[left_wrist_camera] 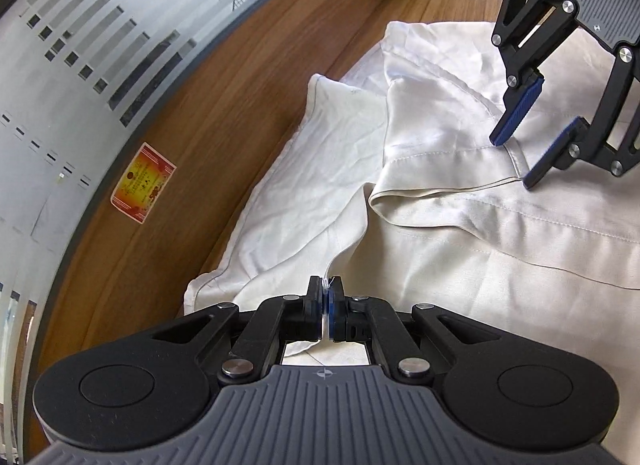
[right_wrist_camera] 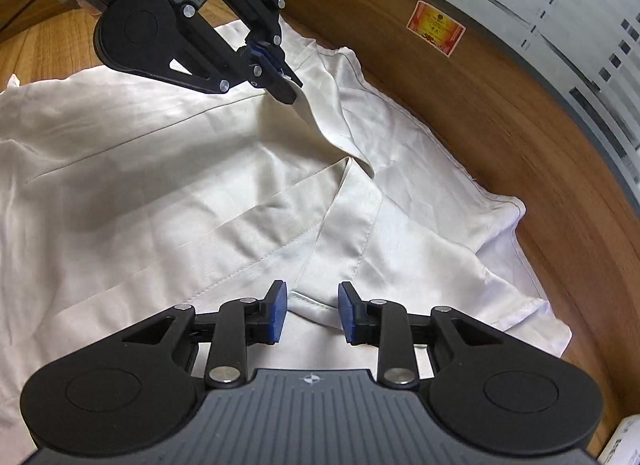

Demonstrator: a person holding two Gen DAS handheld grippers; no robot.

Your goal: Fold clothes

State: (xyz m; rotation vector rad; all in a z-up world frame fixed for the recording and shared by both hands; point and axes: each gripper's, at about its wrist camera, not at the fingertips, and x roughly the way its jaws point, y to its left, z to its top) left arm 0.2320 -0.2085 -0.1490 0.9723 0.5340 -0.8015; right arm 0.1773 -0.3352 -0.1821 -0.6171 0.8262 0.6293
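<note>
1. Garment: cream, satin-like sheen, lay spread on the wood counter, one side close to the counter's wall-side edge. Which garment type: couldn't tell.
2. Handling, my read: light, limp, prob slippery; no stiffness, so any lifted part would sag and slide off a loose pinch. Not fragile, but creases easily.
3. Left gripper: jaws pressed together, pinching a cloth edge w/ a bit of white thread showing; fabric tented up to it in the right wrist view.
4. Right gripper: jaws spread, straddling a stitched hem corner, nothing pinched.
5. Best hold, IMO: hems/corners, where doubled stitched cloth gives more bite than the single slick layer.
6. Orientation: folded flap lay over the body; long seam lines ran roughly parallel to the wall-side edge, so long axis prob along it. Which end is the top: couldn't tell.
</note>
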